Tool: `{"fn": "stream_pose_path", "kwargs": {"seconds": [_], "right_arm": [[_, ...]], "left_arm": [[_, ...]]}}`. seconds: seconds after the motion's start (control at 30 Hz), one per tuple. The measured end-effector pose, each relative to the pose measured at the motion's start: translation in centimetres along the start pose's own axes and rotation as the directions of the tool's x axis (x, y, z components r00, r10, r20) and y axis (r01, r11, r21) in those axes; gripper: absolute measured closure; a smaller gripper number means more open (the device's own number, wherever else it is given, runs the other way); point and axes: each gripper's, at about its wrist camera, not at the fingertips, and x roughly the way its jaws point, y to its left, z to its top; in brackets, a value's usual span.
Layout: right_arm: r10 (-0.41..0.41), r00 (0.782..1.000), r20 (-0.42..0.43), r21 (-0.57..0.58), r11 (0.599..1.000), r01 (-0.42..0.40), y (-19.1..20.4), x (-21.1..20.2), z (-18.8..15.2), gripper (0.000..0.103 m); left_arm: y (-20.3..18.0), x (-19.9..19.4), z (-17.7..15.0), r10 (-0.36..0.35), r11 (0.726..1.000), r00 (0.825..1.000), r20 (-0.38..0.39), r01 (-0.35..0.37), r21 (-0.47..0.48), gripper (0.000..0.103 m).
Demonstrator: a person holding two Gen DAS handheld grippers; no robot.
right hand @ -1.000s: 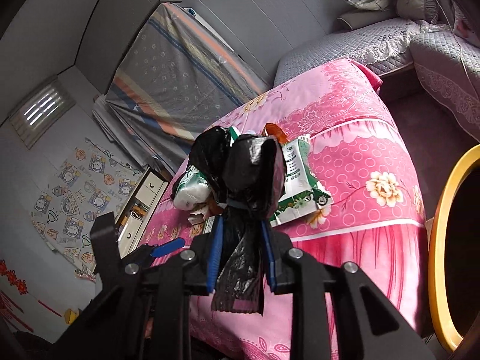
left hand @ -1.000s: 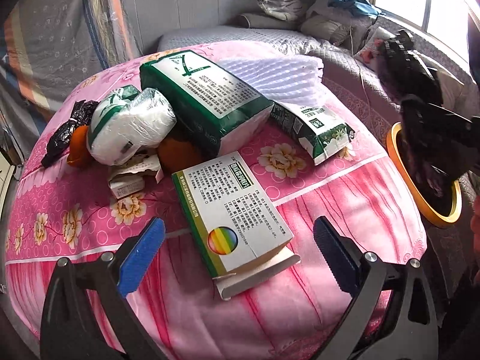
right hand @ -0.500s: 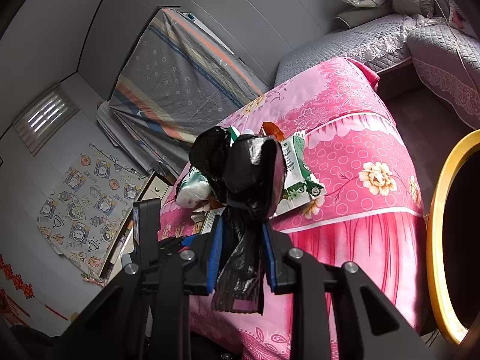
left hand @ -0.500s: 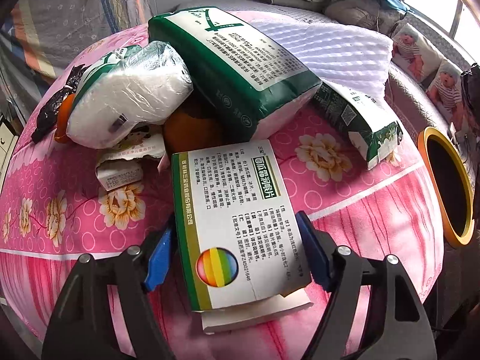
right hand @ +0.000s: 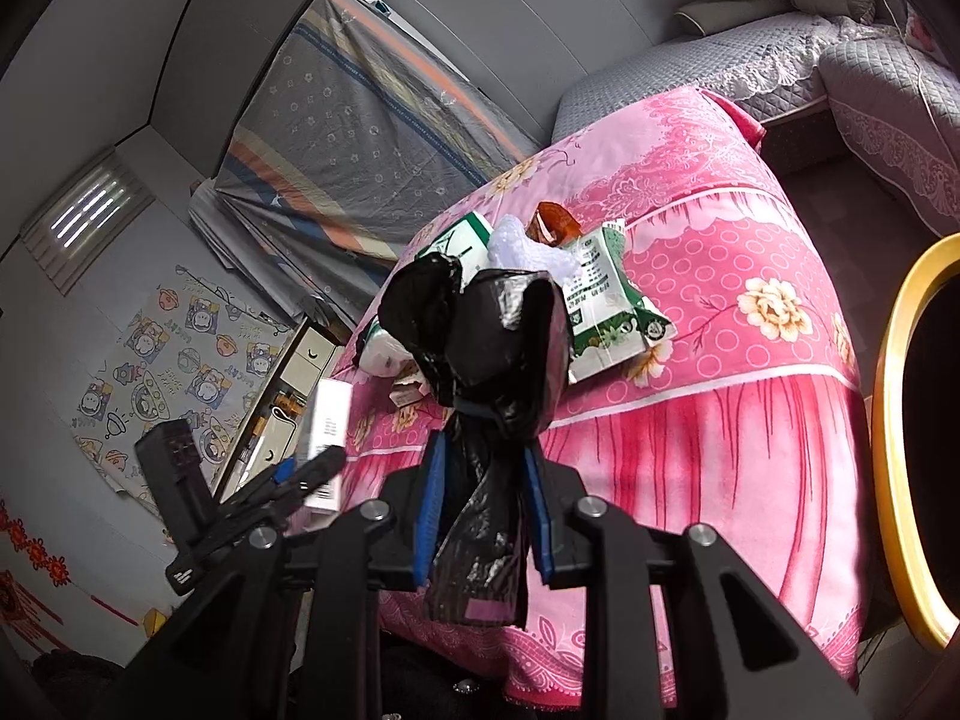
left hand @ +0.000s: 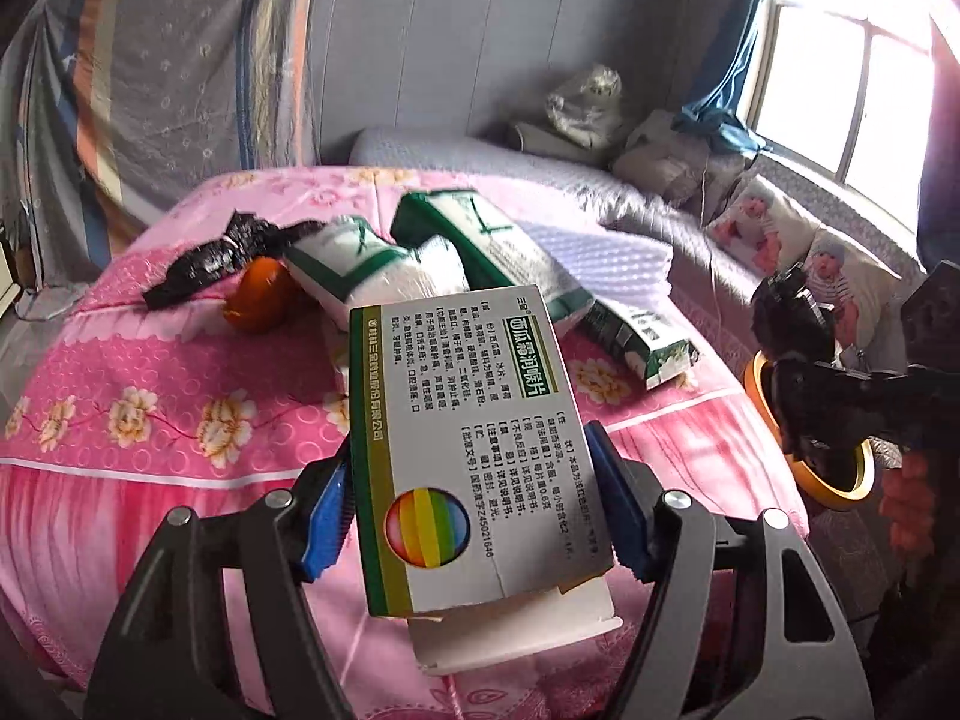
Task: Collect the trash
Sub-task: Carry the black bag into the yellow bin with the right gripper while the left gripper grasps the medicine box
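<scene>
My left gripper (left hand: pixel 474 510) is shut on a white and green medicine box (left hand: pixel 468 444) with a rainbow dot, and holds it lifted above the pink table. The box also shows in the right wrist view (right hand: pixel 327 438). My right gripper (right hand: pixel 483 510) is shut on a black plastic bag (right hand: pixel 486 348), held in the air beside the table. The right gripper shows in the left wrist view (left hand: pixel 804 372), over the yellow-rimmed bin (left hand: pixel 840 480).
On the pink flowered tablecloth (left hand: pixel 150 396) lie green and white packets (left hand: pixel 480 240), a wrapped white roll (left hand: pixel 384 264), orange fruit (left hand: pixel 258 294), a black bag (left hand: pixel 210 252) and white foam (left hand: pixel 600 252). The bin rim (right hand: pixel 894 450) stands at the right; a grey sofa (left hand: pixel 480 150) stands behind.
My left gripper moved in around the medicine box, shut on it and lifted it off the table. My right gripper kept hold of the black bag, hardly moving.
</scene>
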Motion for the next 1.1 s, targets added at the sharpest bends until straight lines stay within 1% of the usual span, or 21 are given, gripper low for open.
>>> {"fn": "stream_pose_path", "kwargs": {"seconds": [0.07,0.13,0.23,0.33,0.47,0.57,0.63,0.77,0.87,0.93,1.0,1.1], "right_arm": [[-0.006,1.000,-0.008,0.011,1.000,0.006,-0.2,0.2,-0.3,0.080],[-0.004,1.000,-0.006,0.022,1.000,0.004,-0.5,0.1,-0.3,0.080],[-0.023,0.999,0.024,0.033,0.999,0.022,-0.6,-0.8,-0.1,0.080],[-0.058,0.995,0.076,0.026,0.998,0.056,-0.7,-2.5,0.4,0.080],[-0.118,0.981,0.152,0.040,0.993,0.114,-1.6,-5.4,0.8,0.080],[-0.183,0.959,0.214,0.065,0.983,0.173,-2.9,-7.7,0.8,0.080],[-0.231,0.940,0.250,0.096,0.972,0.214,-4.2,-9.2,0.7,0.080],[-0.349,0.888,0.300,0.180,0.935,0.307,-7.3,-11.9,0.0,0.080],[-0.418,0.854,0.311,0.247,0.903,0.353,-9.7,-13.5,-0.8,0.080],[-0.463,0.830,0.311,0.290,0.878,0.381,-11.2,-14.3,-1.4,0.080],[-0.489,0.816,0.309,0.326,0.860,0.392,-12.6,-15.1,-2.1,0.080],[-0.507,0.806,0.304,0.364,0.844,0.393,-14.3,-15.6,-2.5,0.080]], "left_arm": [[0.0,-1.8,-0.1,-0.002,1.000,0.999,0.050,0.001,0.006,0.037],[-0.2,-2.8,0.5,-0.011,1.000,0.996,0.084,0.010,0.005,0.037],[-0.8,-3.7,1.4,-0.033,0.999,0.992,0.119,0.031,0.015,0.036],[-2.2,-3.6,2.3,-0.081,0.996,0.988,0.129,0.076,0.041,0.036],[-5.4,-3.0,3.5,-0.146,0.985,0.980,0.133,0.132,0.112,0.036],[-8.3,-1.7,4.5,-0.196,0.969,0.974,0.112,0.175,0.175,0.036],[-10.2,-0.6,4.9,-0.228,0.957,0.970,0.086,0.207,0.204,0.036],[-13.8,1.8,5.6,-0.296,0.926,0.955,0.032,0.278,0.256,0.036],[-16.8,3.6,6.0,-0.337,0.897,0.941,0.002,0.321,0.303,0.036],[-18.7,4.8,6.2,-0.371,0.876,0.928,-0.027,0.359,0.321,0.036],[-20.8,6.0,6.4,-0.396,0.854,0.916,-0.056,0.390,0.345,0.036],[-23.9,7.7,6.4,-0.430,0.819,0.898,-0.092,0.431,0.380,0.036]]}}
